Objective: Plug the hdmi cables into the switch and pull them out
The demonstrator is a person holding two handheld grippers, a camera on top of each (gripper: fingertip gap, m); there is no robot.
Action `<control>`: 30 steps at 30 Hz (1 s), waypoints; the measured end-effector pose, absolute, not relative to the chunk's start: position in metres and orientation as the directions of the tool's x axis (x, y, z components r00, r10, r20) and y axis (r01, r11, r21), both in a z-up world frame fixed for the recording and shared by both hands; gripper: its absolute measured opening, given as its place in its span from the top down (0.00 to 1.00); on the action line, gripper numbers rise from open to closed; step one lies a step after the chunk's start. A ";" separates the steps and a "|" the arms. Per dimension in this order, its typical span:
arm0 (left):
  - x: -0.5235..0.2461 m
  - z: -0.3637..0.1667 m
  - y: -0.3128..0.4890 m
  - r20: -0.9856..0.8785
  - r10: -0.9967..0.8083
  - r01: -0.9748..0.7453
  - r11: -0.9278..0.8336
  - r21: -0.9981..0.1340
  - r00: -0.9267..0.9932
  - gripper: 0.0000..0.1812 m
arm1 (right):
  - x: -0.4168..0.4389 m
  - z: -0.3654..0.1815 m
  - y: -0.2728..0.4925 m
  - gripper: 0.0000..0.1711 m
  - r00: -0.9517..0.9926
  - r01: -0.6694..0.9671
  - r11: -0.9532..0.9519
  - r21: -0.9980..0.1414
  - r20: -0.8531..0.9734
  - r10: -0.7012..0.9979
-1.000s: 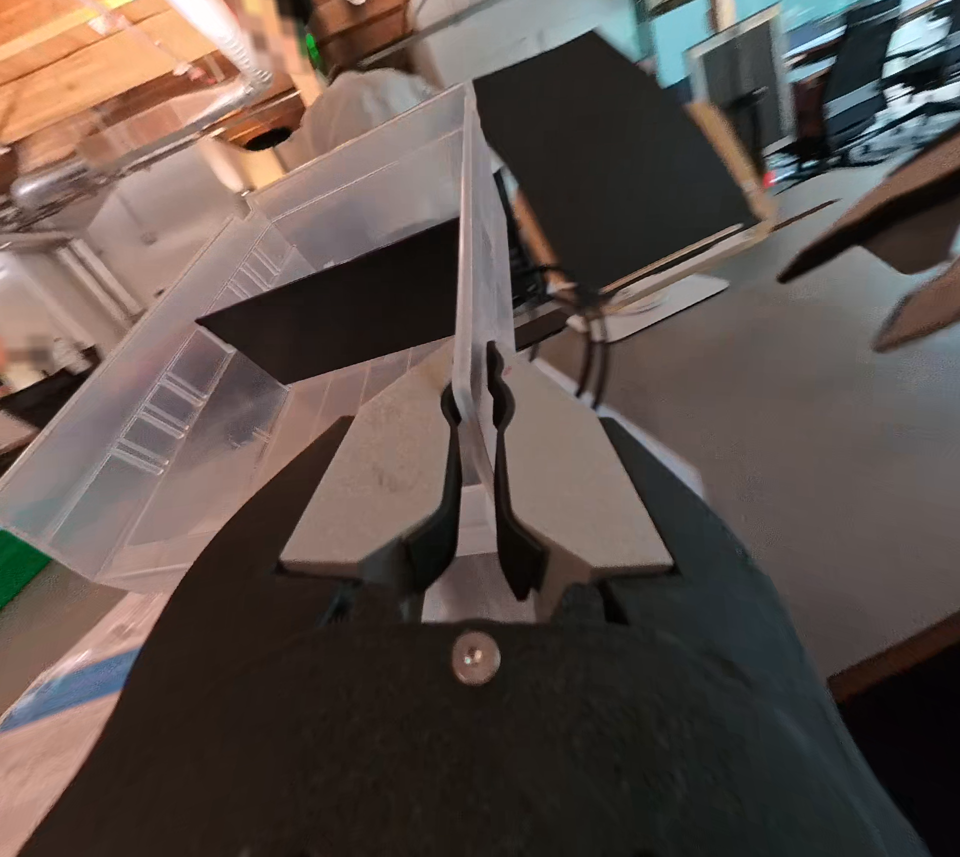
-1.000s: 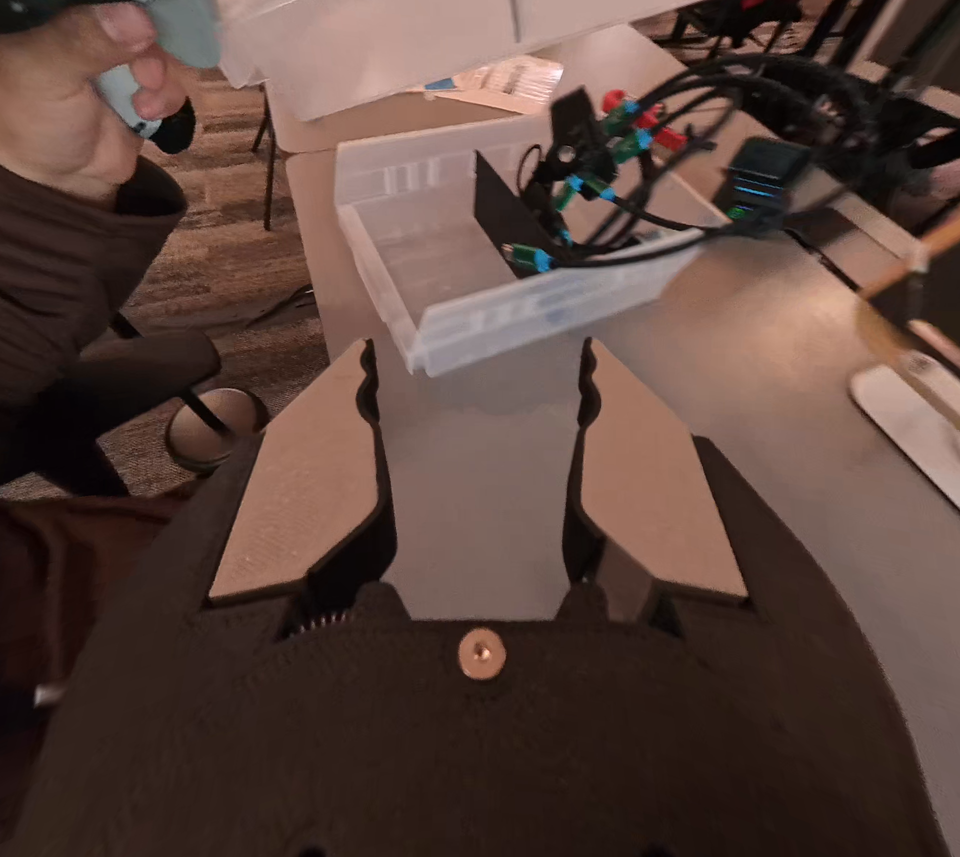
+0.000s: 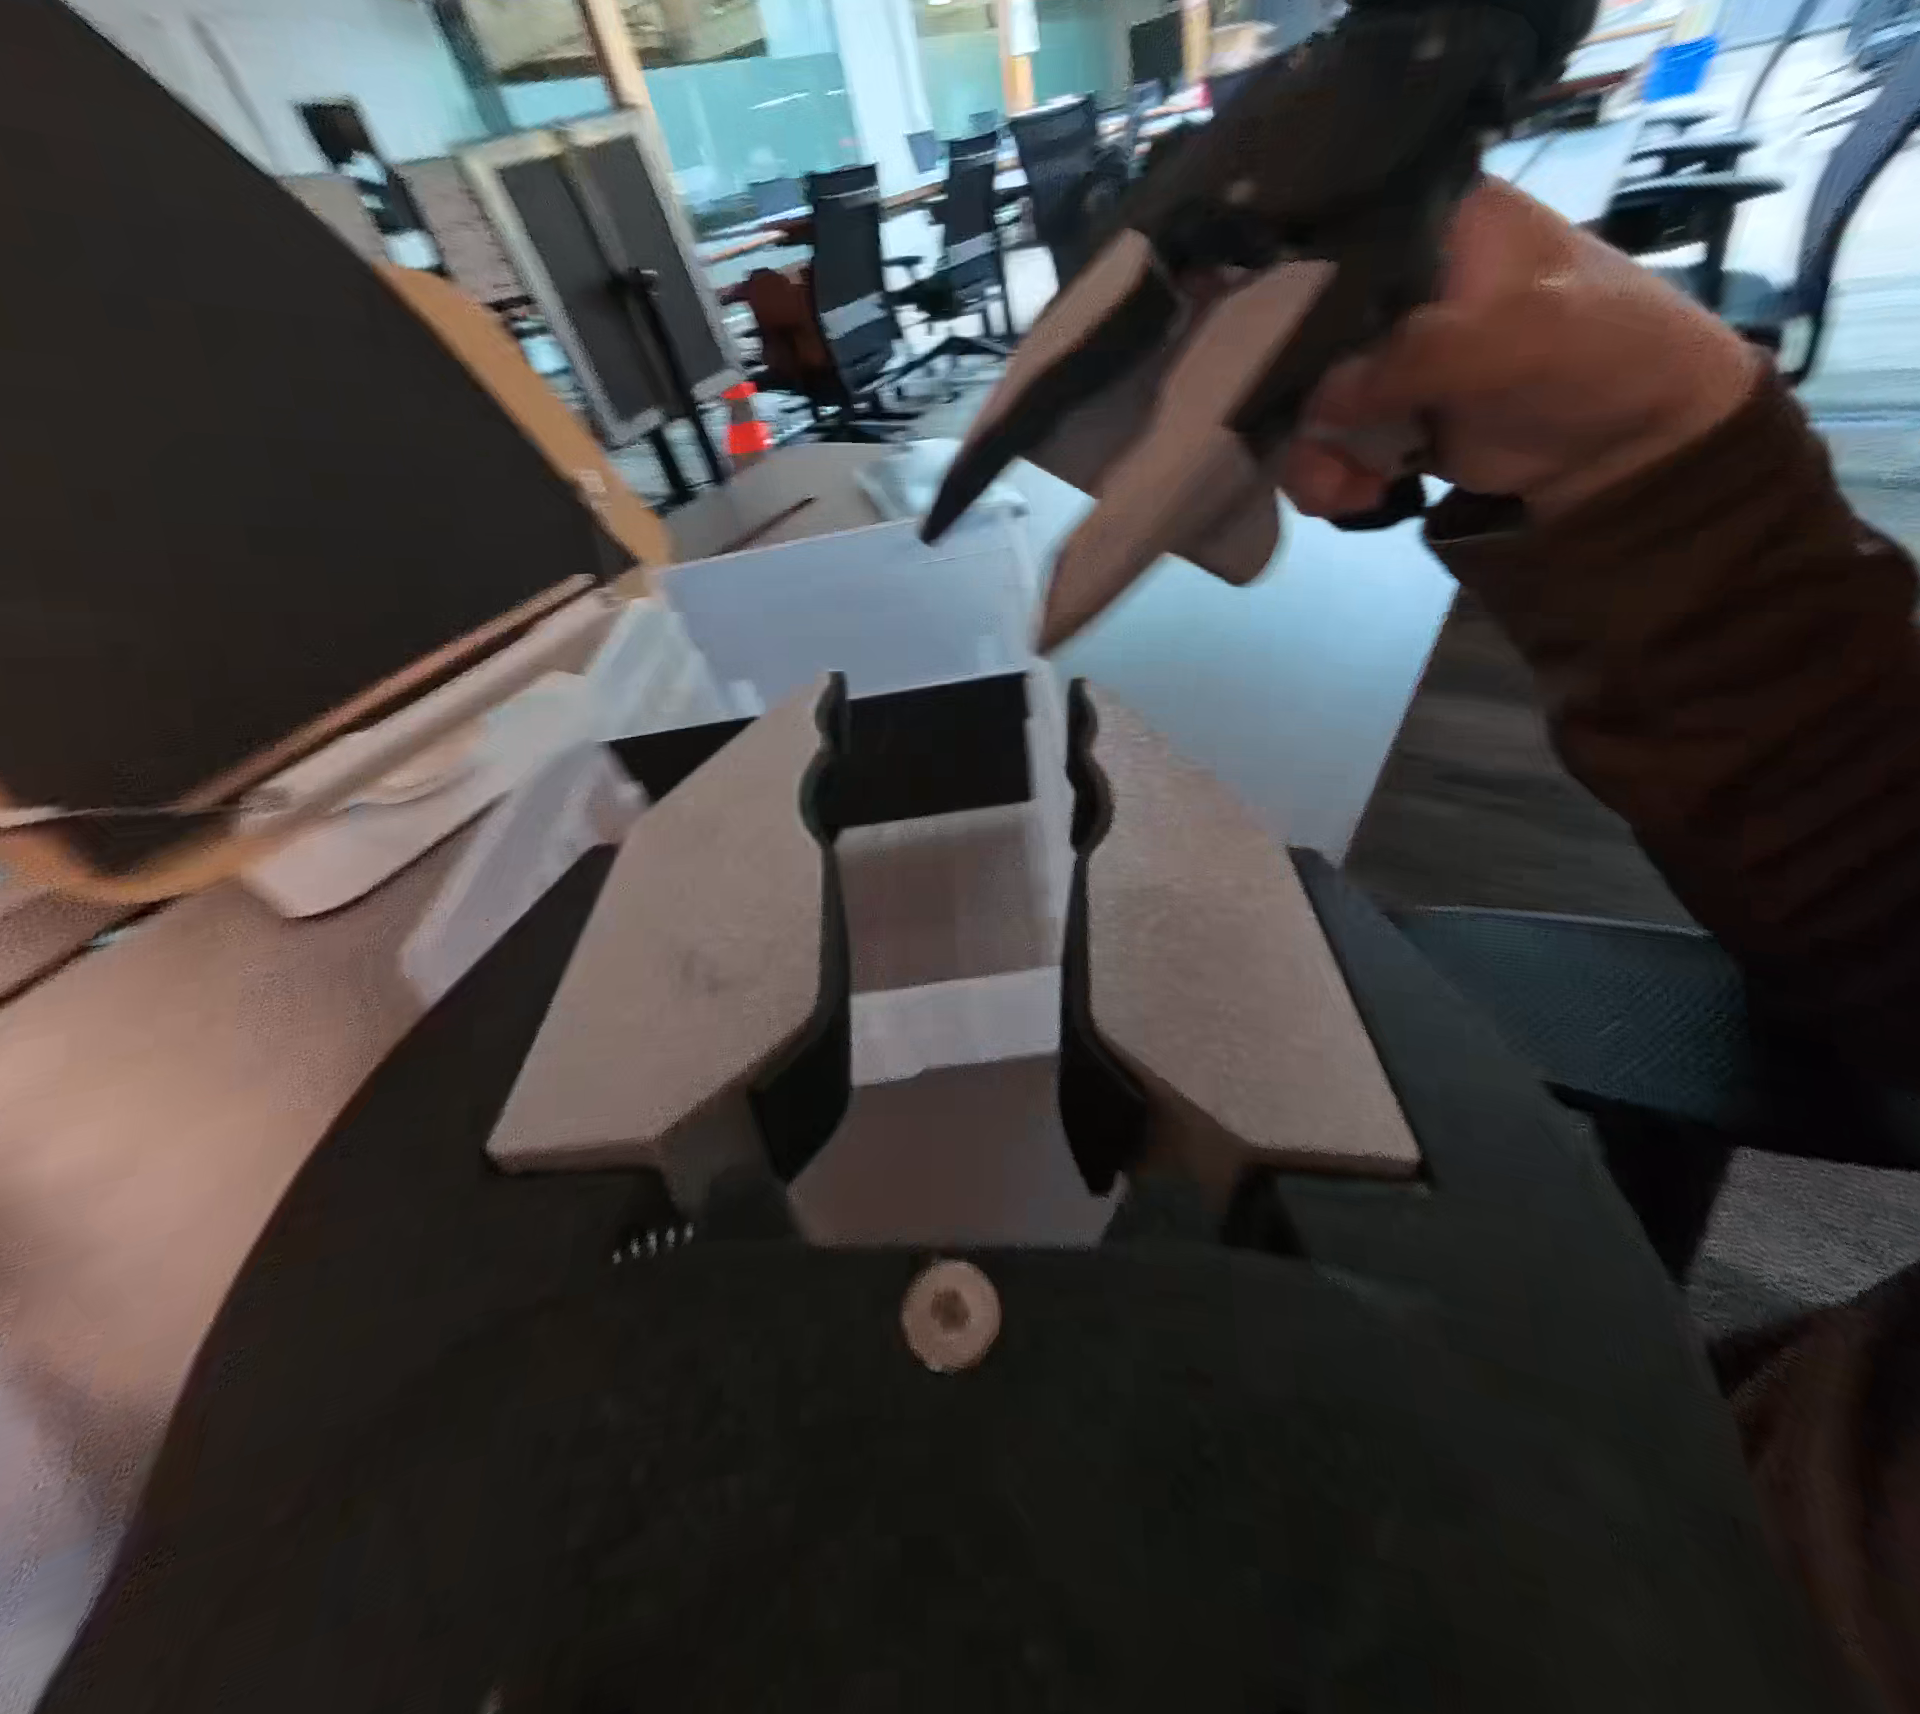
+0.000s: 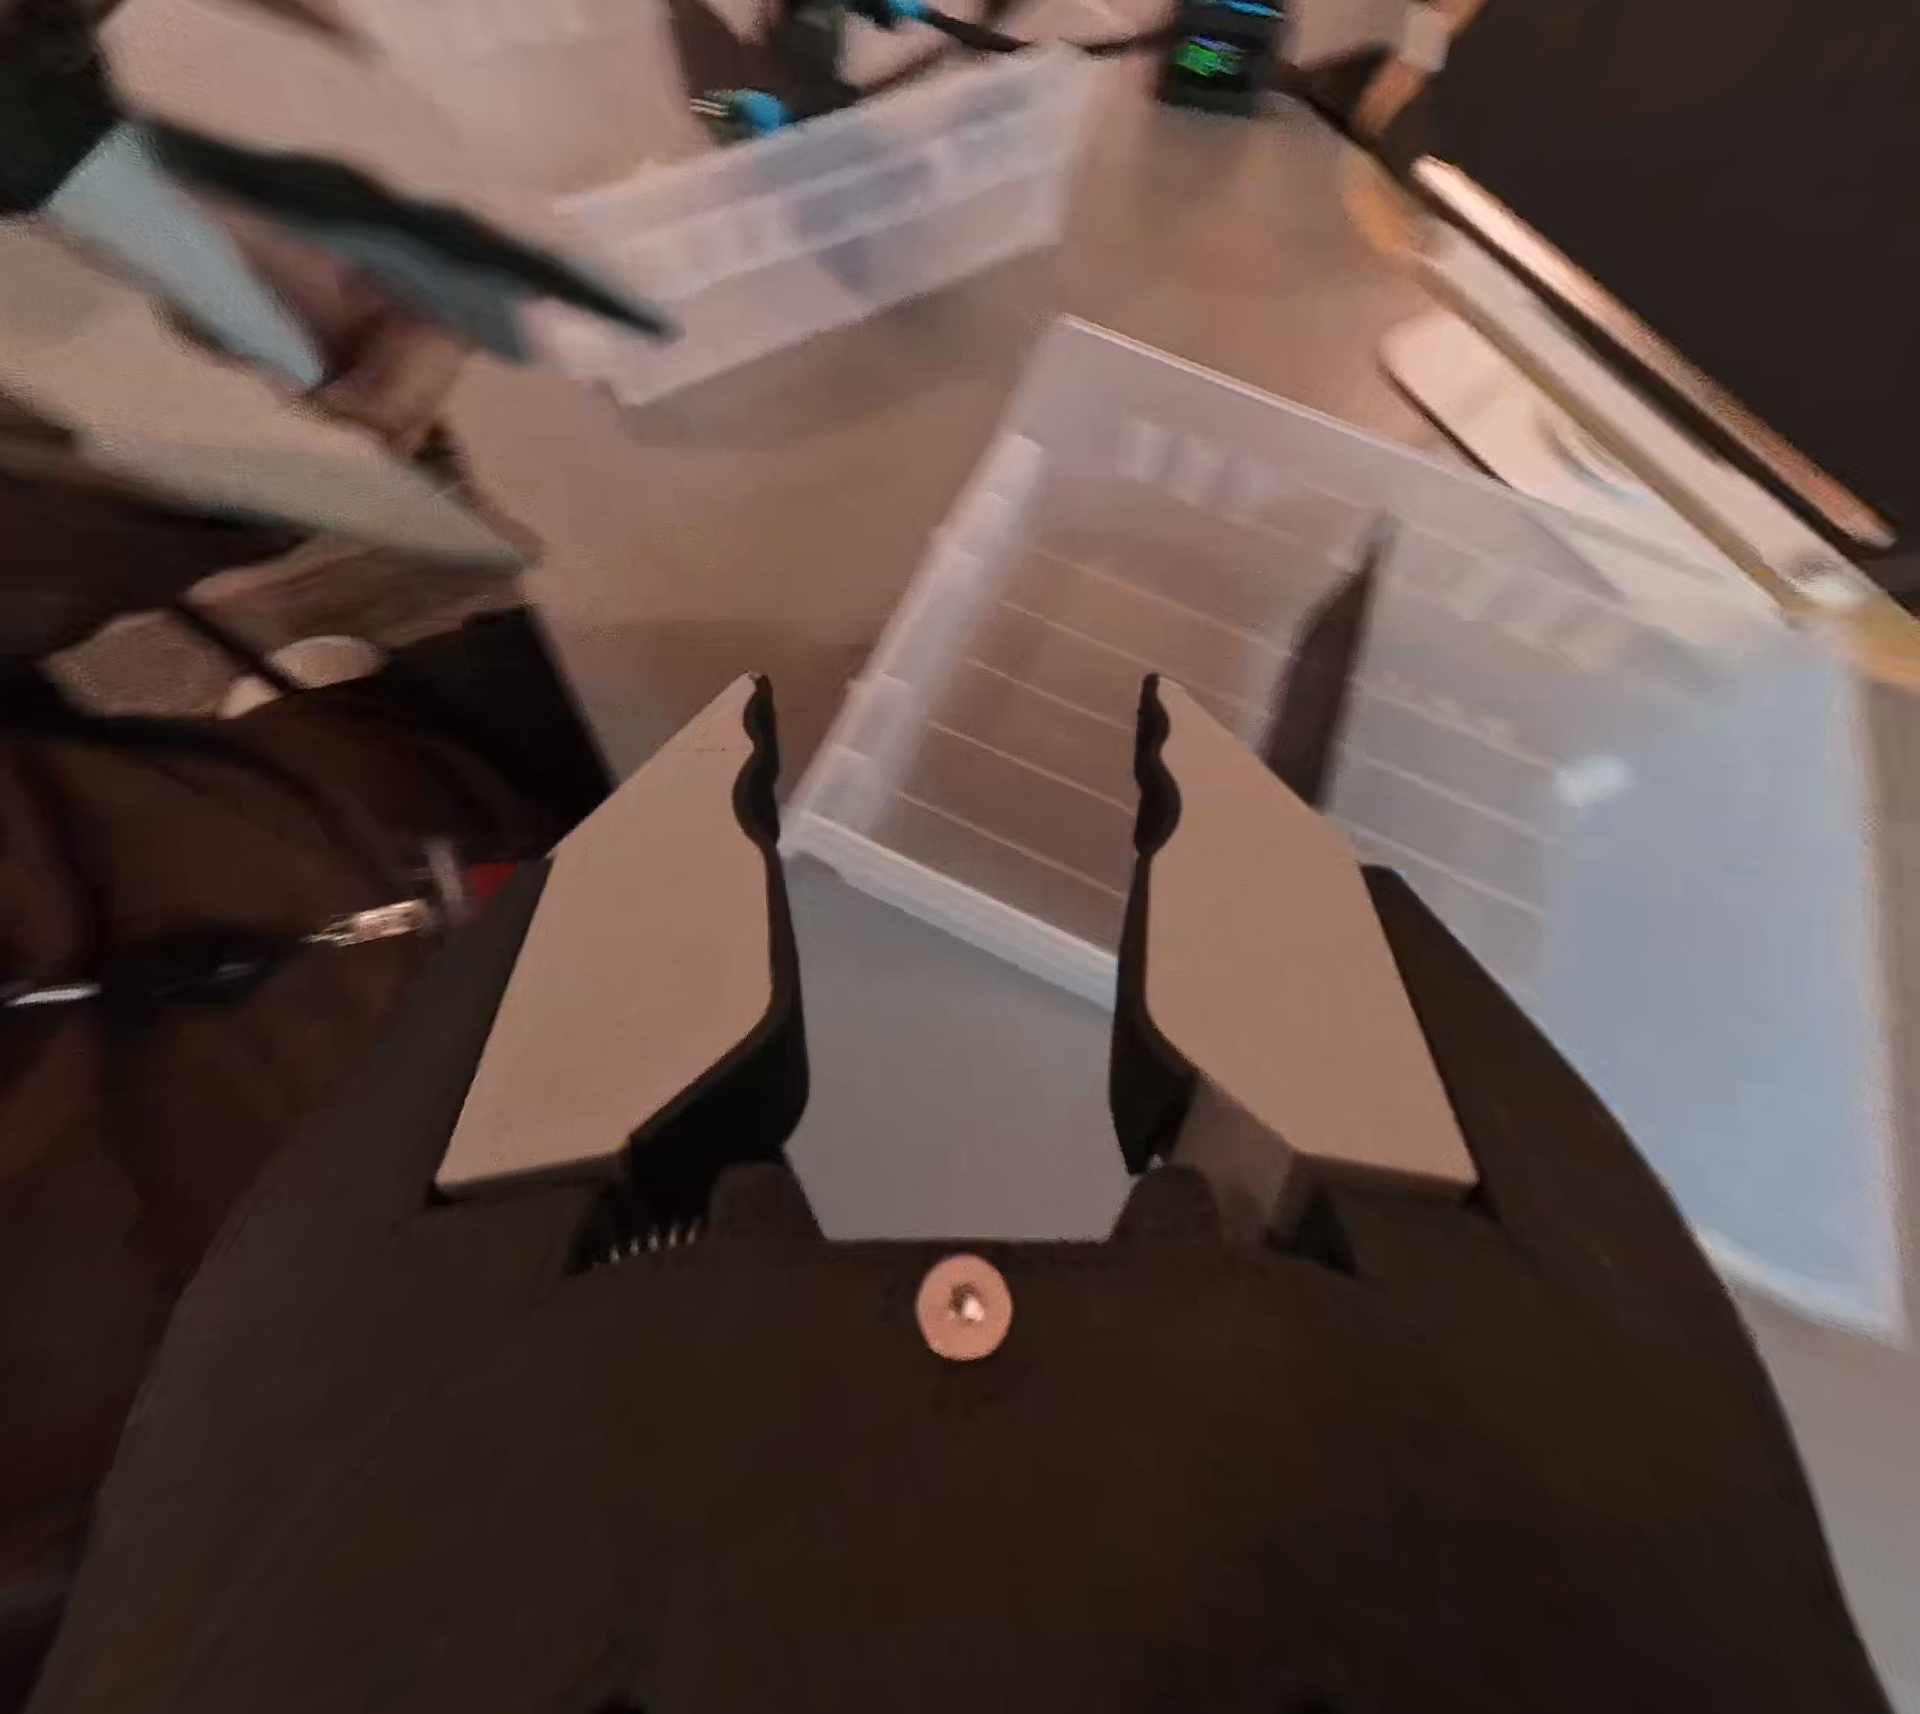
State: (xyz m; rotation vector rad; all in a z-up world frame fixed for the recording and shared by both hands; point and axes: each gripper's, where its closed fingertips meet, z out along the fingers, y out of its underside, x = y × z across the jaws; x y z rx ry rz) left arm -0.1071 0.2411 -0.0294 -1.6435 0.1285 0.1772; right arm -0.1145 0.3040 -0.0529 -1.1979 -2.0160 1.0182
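black office chairs (image 3: pixel 862 282), glass partitions (image 3: pixel 748 95)

honestly the main thing to work around is the near clear bin (image 4: pixel 1226 729), sitting tilted on the table (image 4: pixel 748 521). a black divider (image 4: pixel 1314 708) stands up inside it and splits the room in there. left of the bin there's an open strip of table, enough to slip through. beyond it a second clear bin (image 4: pixel 831 210) blocks the way, with the hdmi cables (image 4: pixel 914 12) tangled over its far rim and the switch (image 4: pixel 1221 12) beside it. right of the near bin a dark board (image 4: pixel 1662 376) walls things off.
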 end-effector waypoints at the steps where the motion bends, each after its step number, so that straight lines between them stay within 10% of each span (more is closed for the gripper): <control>1: -0.118 -0.025 0.227 -0.215 0.064 -0.208 -0.100 -0.973 0.975 0.75 | -0.115 -0.052 0.281 0.61 -0.500 0.431 0.330 -0.840 0.082 0.862; 7: -0.180 -0.040 0.170 -0.229 0.206 -0.173 -0.259 -0.950 0.951 0.67 | -0.125 -0.110 0.199 0.68 -0.672 0.466 0.559 -0.686 0.137 0.728; 13: -0.225 -0.058 0.140 -0.238 0.295 -0.124 -0.359 -0.925 0.925 0.67 | -0.116 -0.151 0.274 0.87 -0.524 0.703 0.583 -0.409 0.257 0.812; 18: -0.266 -0.069 0.114 -0.242 0.401 -0.064 -0.409 -0.910 0.883 0.66 | -0.069 -0.150 0.371 0.76 -0.297 0.875 0.365 -0.320 0.242 0.924; 24: -0.298 -0.076 0.090 -0.206 0.489 0.017 -0.414 -0.910 0.847 0.66 | -0.053 -0.120 0.436 0.74 -0.020 0.860 0.121 -0.496 0.205 0.979; 30: -0.309 -0.103 0.104 -0.246 0.508 0.031 -0.476 -0.879 0.825 0.65 | -0.112 -0.079 0.363 0.66 -0.229 0.631 0.201 -0.749 0.067 0.971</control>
